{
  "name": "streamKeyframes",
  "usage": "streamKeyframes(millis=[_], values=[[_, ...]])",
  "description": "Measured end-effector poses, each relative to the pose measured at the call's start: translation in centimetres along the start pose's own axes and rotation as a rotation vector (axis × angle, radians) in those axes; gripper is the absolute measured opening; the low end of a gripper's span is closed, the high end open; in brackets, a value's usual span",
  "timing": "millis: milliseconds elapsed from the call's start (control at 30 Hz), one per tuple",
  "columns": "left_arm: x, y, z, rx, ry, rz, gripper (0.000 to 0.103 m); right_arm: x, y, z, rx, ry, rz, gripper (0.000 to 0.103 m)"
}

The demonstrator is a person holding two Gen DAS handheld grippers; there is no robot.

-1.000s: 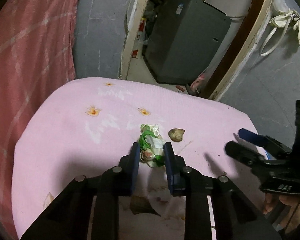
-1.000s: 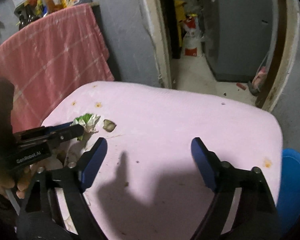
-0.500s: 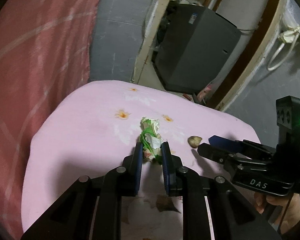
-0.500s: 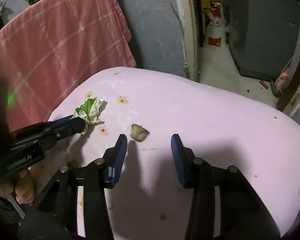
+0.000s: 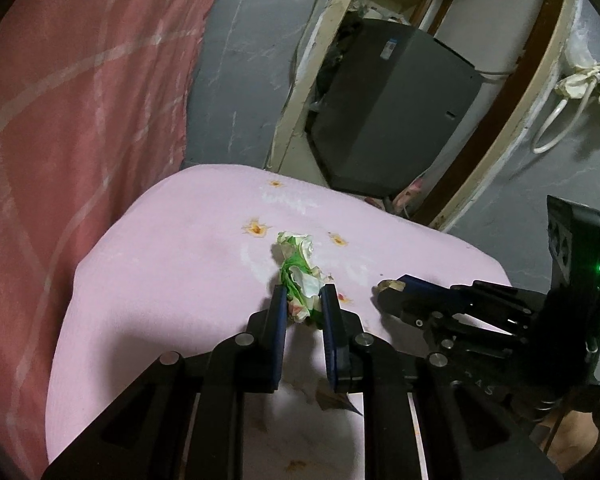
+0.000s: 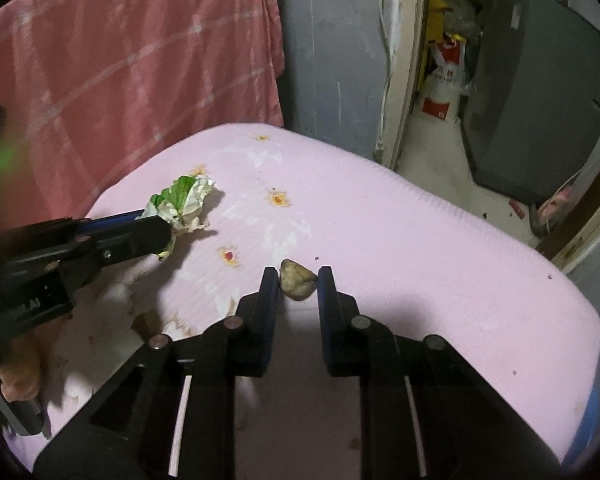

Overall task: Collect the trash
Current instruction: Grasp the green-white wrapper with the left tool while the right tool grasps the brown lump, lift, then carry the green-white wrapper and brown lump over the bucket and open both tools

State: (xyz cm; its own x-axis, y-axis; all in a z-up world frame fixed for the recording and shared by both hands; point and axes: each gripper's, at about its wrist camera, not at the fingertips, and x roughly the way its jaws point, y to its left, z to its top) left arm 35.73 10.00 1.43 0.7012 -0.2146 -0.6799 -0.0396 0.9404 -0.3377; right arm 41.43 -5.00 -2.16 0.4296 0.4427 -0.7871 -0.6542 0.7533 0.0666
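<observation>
A pink padded surface (image 5: 160,280) fills the lower half of both views; it carries several small orange-yellow stains (image 5: 255,229) and darker brownish soiling toward the bottom centre. A pink checked cloth (image 6: 120,60) hangs across the upper left of each frame, against a grey wall. In the upper right, past a pale door frame (image 5: 312,72), stands a dark grey appliance (image 5: 392,108); the right wrist view also shows a white and red sack (image 6: 440,88) on the floor in the doorway.

Left gripper (image 5: 303,294): enters from the bottom centre of the left wrist view, blue-padded jaws pinching a crumpled green and white wrapper (image 5: 298,272), whose free end projects beyond the fingertips toward frame centre. In the right wrist view the same gripper (image 6: 156,232) reaches in from the left edge with the wrapper (image 6: 182,202) at its tip, apparently raised just off the surface, a shadow lying beside it.

Right gripper (image 6: 298,276): bottom centre of the right wrist view, jaws narrowly spread on either side of a small brownish scrap (image 6: 297,285). The scrap sits between the fingertips on the pink surface; whether the pads (image 6: 270,280) touch it cannot be told. In the left wrist view this gripper (image 5: 388,292) enters from the right edge, its tip at the scrap (image 5: 389,285), just right of the held wrapper.
</observation>
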Motion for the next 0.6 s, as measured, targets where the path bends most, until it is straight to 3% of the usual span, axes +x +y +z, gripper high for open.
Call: streamKeyframes(millis=[167,300,600], values=[[-1.7,-1.6,-0.5,0.052,-0.054,-0.015,0.013,-3.8,-0.4,-1.2,0.004,-0.107,-0.013,0.019],[-3.7,-3.9,-0.8,0.095,-0.123,-0.046,0.013,-8.6,-0.7,-2.4,-0.002,-0.245,-0.057,0.019],[-9.8,-12.4,-1.3,0.230,-0.342,-0.116,0.013,-21.0,-1.3,-5.7,-0.045,-0.528,-0.234,0.019]])
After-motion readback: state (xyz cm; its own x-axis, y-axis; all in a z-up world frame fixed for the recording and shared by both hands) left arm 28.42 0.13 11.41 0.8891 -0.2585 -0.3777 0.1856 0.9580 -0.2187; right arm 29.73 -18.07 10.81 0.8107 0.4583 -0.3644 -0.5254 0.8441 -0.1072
